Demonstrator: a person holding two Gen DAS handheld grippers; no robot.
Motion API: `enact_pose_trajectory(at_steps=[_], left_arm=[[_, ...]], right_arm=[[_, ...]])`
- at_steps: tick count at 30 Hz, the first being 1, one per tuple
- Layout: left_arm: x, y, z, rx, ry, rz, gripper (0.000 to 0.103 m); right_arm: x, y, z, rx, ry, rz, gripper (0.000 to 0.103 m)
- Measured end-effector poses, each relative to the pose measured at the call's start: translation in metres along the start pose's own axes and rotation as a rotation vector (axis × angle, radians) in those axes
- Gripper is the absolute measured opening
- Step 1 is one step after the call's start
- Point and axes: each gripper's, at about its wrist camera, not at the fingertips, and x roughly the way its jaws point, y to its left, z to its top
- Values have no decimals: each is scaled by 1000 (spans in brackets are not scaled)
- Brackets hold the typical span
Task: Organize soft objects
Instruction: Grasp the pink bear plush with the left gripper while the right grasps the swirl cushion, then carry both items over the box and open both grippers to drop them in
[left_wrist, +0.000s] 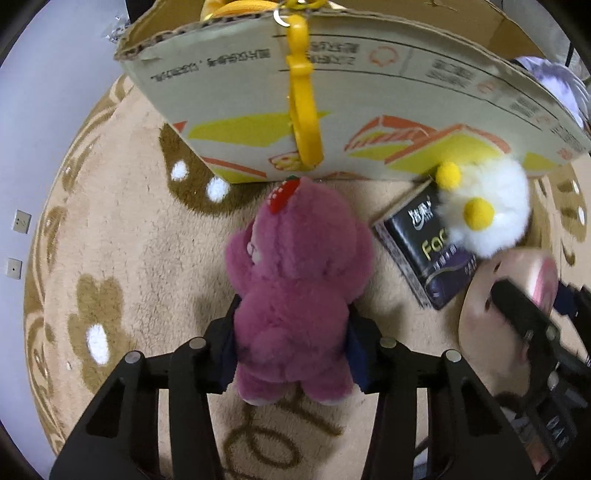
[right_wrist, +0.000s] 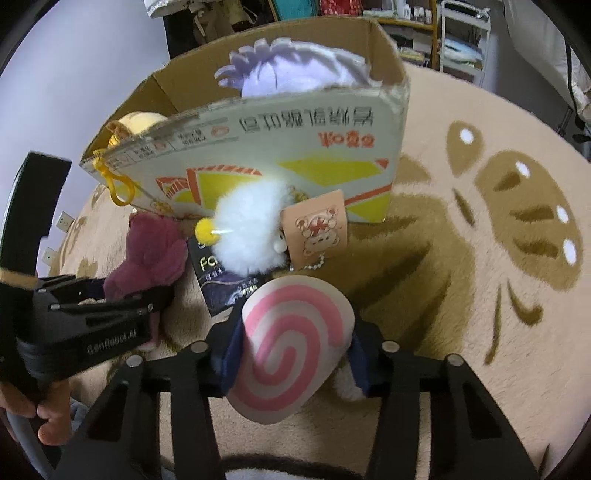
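A: Best way to box these?

B: Lift each toy clear above the cardboard box (left_wrist: 369, 110) rim before letting go; it already holds 2 plushies.

A: And the fingers?

B: Left gripper (left_wrist: 291, 332) is closed narrowly around the purple bear (left_wrist: 295, 266), just over the rug (left_wrist: 129, 240). Right gripper (right_wrist: 291, 343) pinches the pink swirl plush (right_wrist: 295, 332), with the white fluffy toy (right_wrist: 247, 229) beyond it near the box

Purple bear (left_wrist: 295, 295), pink-spiral plush (right_wrist: 291, 347), beige floral rug (left_wrist: 122, 229).
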Motion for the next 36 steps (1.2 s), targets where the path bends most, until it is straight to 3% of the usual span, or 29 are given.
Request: enact_pose_trajectory(at_steps=[7, 21, 30, 36], left_arm=[[-23, 4, -11, -14, -47, 13, 46], [-106, 24, -37, -66, -250, 6, 46], [-151, 24, -42, -70, -495, 39, 46], [-169, 24, -38, -73, -615, 45, 46]], right_arm=[[-16, -2, 3, 1, -67, -8, 45], [-77, 5, 6, -72, -276, -27, 43], [-111, 8, 19, -107, -399, -44, 43], [-125, 11, 34, -127, -465, -56, 43]])
